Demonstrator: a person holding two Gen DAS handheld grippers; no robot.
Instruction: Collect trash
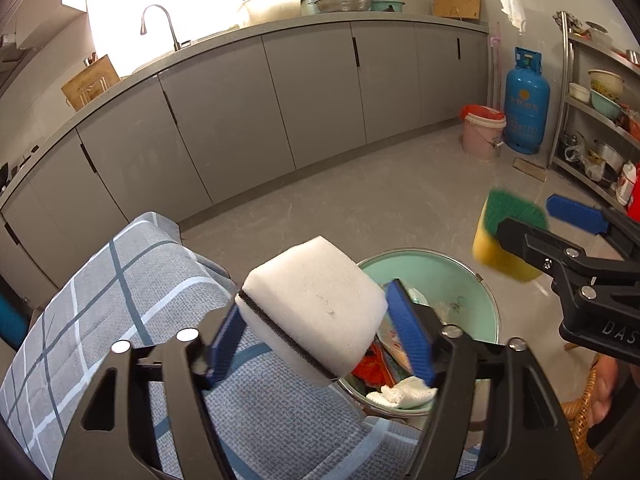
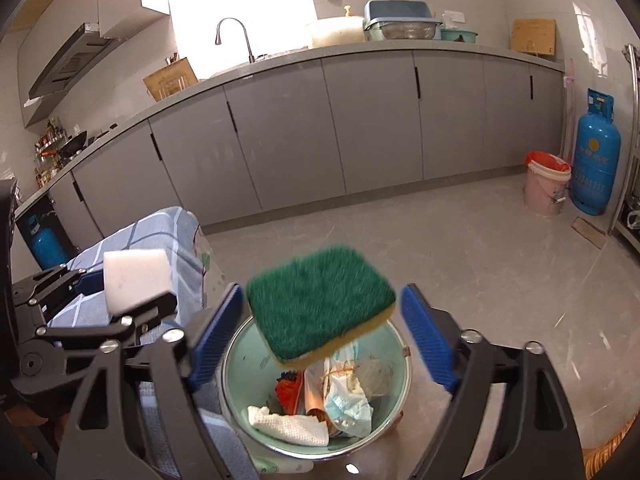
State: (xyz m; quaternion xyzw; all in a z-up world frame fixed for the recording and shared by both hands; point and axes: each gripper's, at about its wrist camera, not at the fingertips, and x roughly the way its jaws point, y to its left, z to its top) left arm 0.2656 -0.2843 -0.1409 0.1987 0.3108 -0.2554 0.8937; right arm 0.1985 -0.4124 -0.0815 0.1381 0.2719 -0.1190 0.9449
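Note:
My left gripper (image 1: pixel 320 332) is shut on a white sponge (image 1: pixel 316 304) with a dark strip, held above the edge of the checked cloth; the sponge also shows in the right wrist view (image 2: pixel 138 280). My right gripper (image 2: pixel 320 332) is open. A green and yellow scouring sponge (image 2: pixel 322 306) is blurred in the air between its blue pads (image 2: pixel 218 334), touching neither, above the pale green trash bin (image 2: pixel 240 364). The bin holds paper, plastic wrappers and red scraps. In the left wrist view the green sponge (image 1: pixel 508 236) is at the right gripper's tips, beyond the bin (image 1: pixel 436 276).
A grey-blue checked cloth (image 1: pixel 112 304) covers a surface left of the bin. Grey cabinets (image 1: pixel 280 100) run along the back. A pink bucket (image 1: pixel 482 132), a blue gas cylinder (image 1: pixel 526 104) and a metal shelf rack (image 1: pixel 592 112) stand at the right. A woven chair edge (image 1: pixel 580 420) is near.

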